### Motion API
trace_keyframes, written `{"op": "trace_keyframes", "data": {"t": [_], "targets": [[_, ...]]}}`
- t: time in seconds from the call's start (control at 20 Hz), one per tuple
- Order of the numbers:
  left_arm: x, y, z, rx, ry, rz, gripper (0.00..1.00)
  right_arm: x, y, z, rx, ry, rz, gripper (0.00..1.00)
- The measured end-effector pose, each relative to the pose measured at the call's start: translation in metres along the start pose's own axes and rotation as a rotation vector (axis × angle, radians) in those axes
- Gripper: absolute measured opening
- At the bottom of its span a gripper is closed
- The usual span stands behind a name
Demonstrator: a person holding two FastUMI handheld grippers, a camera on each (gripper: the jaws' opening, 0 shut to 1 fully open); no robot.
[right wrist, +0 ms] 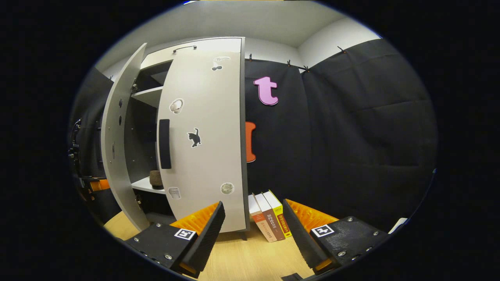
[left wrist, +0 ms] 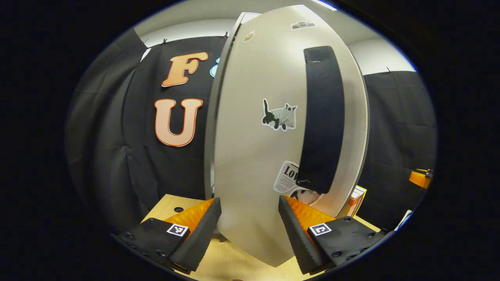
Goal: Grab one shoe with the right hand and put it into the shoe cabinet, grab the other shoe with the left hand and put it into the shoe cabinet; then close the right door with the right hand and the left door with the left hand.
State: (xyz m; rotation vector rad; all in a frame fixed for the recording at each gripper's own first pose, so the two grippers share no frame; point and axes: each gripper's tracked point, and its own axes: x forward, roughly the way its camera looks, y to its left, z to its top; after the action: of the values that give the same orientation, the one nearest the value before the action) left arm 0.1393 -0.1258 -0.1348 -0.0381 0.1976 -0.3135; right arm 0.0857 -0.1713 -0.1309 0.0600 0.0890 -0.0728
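- Your left gripper (left wrist: pixel 250 230) has its fingers spread wide apart, one on each side of the left door's (left wrist: pixel 254 156) lower edge, gripping nothing; whether a finger touches the panel you cannot tell
- That left door sits right in front of the camera, with its dark vertical handle (left wrist: pixel 323 117) at 2 o'clock from centre and a cat sticker (left wrist: pixel 279 115) just left of the handle
- Your right gripper (right wrist: pixel 254 230) is also spread open and holds nothing, with its fingers above the wooden table (right wrist: pixel 242 261)
- From the right gripper view, the shoe cabinet (right wrist: pixel 187 132) stands at 10 o'clock: its right door (right wrist: pixel 207 136) looks closed or nearly so, while the left door (right wrist: pixel 117 144) stands ajar at 9 o'clock
- Through the gap you can see shelves (right wrist: pixel 150 95) and a small brownish object (right wrist: pixel 156 178) on the lower one, too small to tell what it is
- Three books (right wrist: pixel 269 218) lean beside the cabinet at 6 o'clock, between your right gripper's fingers
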Motion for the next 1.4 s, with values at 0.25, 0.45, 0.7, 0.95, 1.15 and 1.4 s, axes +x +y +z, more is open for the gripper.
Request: {"op": "trace_keyframes", "data": {"t": [0.25,0.45,0.7,0.95,1.15,1.4], "targets": [[0.050,-0.022,-0.001,0.062,0.000,0.039,0.97,0.020,-0.018,-0.008,0.002,0.025,-0.020,0.92],[0.068,-0.029,-0.001,0.063,0.006,0.071,0.96,0.031,-0.023,-0.015,0.015,0.047,-0.018,0.92],[0.063,-0.036,0.006,0.020,0.035,0.081,0.97,0.047,-0.008,-0.005,0.023,0.061,0.019,0.92],[0.014,-0.009,0.061,0.013,0.009,0.140,0.96,0.054,0.022,0.055,-0.006,-0.002,0.080,0.92],[-0.039,0.032,0.124,-0.030,-0.065,0.184,0.97,0.050,0.048,0.106,-0.034,-0.031,0.121,0.92],[-0.108,0.098,0.187,-0.072,-0.149,0.260,0.96,0.032,0.086,0.163,-0.032,-0.080,0.166,0.92]]}}
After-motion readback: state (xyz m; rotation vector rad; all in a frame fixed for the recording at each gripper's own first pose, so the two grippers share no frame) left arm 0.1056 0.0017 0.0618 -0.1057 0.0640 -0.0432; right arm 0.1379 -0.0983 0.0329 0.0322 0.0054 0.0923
